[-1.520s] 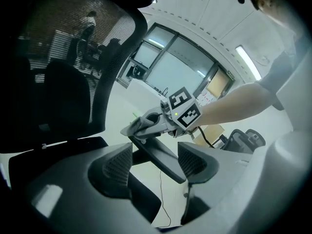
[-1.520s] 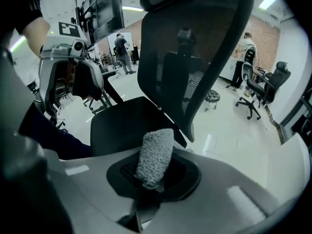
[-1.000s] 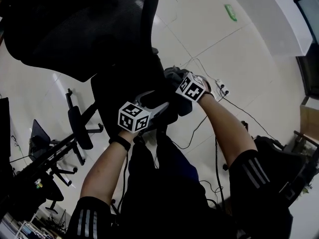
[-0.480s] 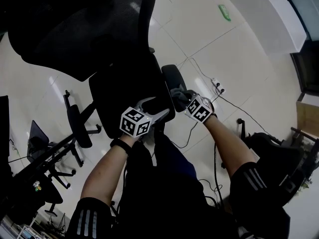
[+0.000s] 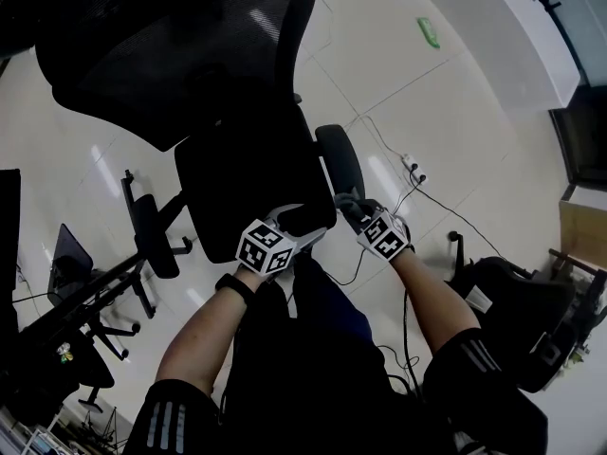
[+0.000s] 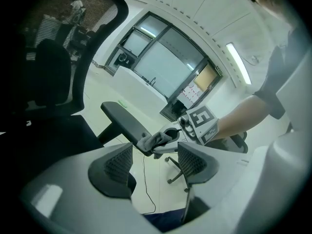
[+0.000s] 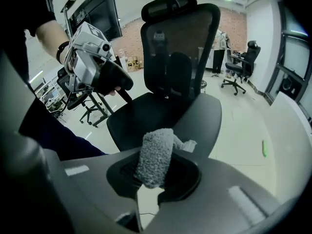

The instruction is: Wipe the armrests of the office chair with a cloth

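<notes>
The black office chair point(image 5: 237, 173) stands in front of me, its mesh backrest point(image 7: 180, 48) upright. Its right armrest point(image 5: 340, 159) runs away from me. A grey cloth point(image 7: 156, 157) is pinched in my right gripper point(image 7: 156, 173), which is shut on it. The cloth point(image 5: 347, 203) lies on the near end of that armrest point(image 6: 127, 124), and the right gripper point(image 5: 355, 209) is just behind it. My left gripper point(image 5: 296, 219) hovers at the seat's front edge. Nothing sits between its open jaws in the left gripper view, where the left gripper point(image 6: 156, 165) looks toward the cloth point(image 6: 157, 139).
A second black chair point(image 5: 144, 227) and desk frames stand at the left. A power strip point(image 5: 414, 168) with cables lies on the tiled floor at the right. Another dark chair point(image 5: 517, 306) is at the lower right. A white counter point(image 5: 512, 27) runs along the far right.
My right gripper has drawn the cloth back along the right armrest toward me, uncovering most of the pad. The left gripper has stayed near the seat's front edge.
</notes>
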`<state>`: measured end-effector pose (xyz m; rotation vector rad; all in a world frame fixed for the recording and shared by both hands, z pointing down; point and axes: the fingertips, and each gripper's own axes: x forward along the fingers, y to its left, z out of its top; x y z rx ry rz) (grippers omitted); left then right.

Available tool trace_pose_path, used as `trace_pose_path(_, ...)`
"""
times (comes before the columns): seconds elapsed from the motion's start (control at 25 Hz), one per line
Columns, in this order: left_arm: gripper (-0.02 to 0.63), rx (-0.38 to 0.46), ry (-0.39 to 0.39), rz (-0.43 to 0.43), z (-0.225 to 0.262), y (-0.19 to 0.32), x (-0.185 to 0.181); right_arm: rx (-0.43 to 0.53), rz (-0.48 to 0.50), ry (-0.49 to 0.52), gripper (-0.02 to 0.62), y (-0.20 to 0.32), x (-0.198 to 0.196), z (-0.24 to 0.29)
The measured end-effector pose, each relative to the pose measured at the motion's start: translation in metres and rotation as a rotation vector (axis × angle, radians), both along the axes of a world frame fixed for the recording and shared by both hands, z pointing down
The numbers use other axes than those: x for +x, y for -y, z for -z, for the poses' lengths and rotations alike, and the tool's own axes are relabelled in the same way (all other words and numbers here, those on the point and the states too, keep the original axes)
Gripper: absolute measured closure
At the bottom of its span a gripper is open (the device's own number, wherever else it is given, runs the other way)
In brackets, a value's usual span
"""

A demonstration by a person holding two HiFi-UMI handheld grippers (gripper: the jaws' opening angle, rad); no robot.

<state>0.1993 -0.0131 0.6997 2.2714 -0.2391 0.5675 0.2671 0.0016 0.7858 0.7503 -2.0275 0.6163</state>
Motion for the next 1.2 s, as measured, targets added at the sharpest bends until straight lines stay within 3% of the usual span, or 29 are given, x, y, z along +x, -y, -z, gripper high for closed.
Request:
trace_pose_path(0.2, 0.293, -0.002, -0.003, 0.007, 0.001, -0.006, -0.016, -0.077, -0.089, 0.033, 0.56, -0.008, -0.01, 0.002)
trace_pose_path(0.32, 0.293, -0.001, -0.007, 0.025, 0.006, -0.009, -0.028, -0.087, -0.054, 0.056, 0.56, -0.014, -0.031, 0.009)
trace_pose_path(0.52, 0.293, 0.016, -0.034, 0.114, 0.019, 0.001, -0.068, -0.006, 0.012, 0.122, 0.56, 0.017, -0.09, 0.039)
trace_pose_path(0.8, 0.293, 0.066, -0.053, 0.324, 0.039, 0.034, -0.16, 0.073, 0.205, 0.181, 0.56, 0.076, -0.209, 0.066)
trace_pose_path(1.2, 0.293, 0.133, -0.035, 0.648, 0.054, 0.069, -0.332, 0.119, 0.453, 0.229, 0.558, 0.122, -0.382, 0.092)
